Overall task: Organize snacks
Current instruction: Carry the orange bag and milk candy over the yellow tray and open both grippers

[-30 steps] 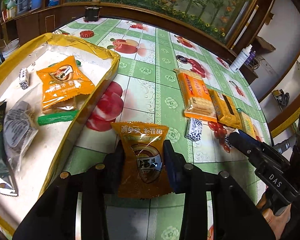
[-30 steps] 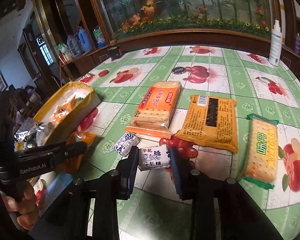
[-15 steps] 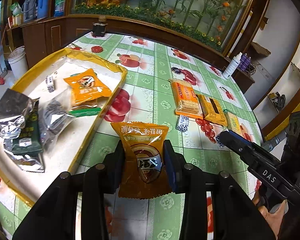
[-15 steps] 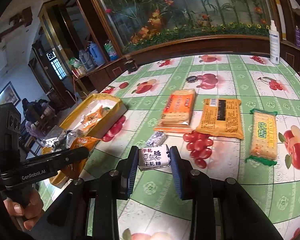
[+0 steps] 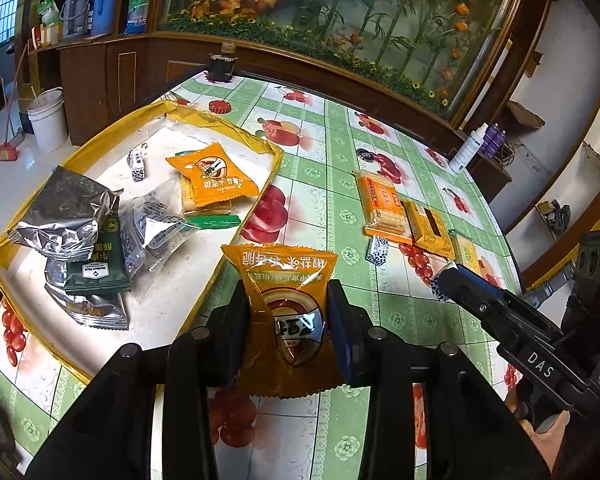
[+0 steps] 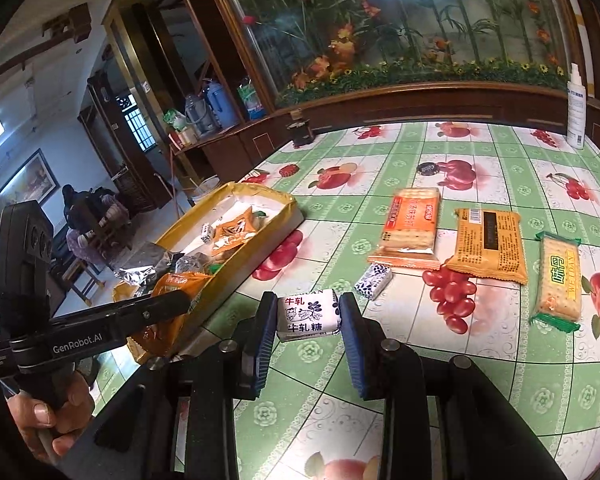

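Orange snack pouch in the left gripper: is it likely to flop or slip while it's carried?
The orange snack pouch probably flops: its upper half stands free above the left gripper. The glossy film, showing glare, may be slippery. It looks puffed and light, so a squeeze across its middle likely holds it.

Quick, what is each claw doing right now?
Left claw: closed on an orange snack packet.
Right claw: closed on a white milk candy.
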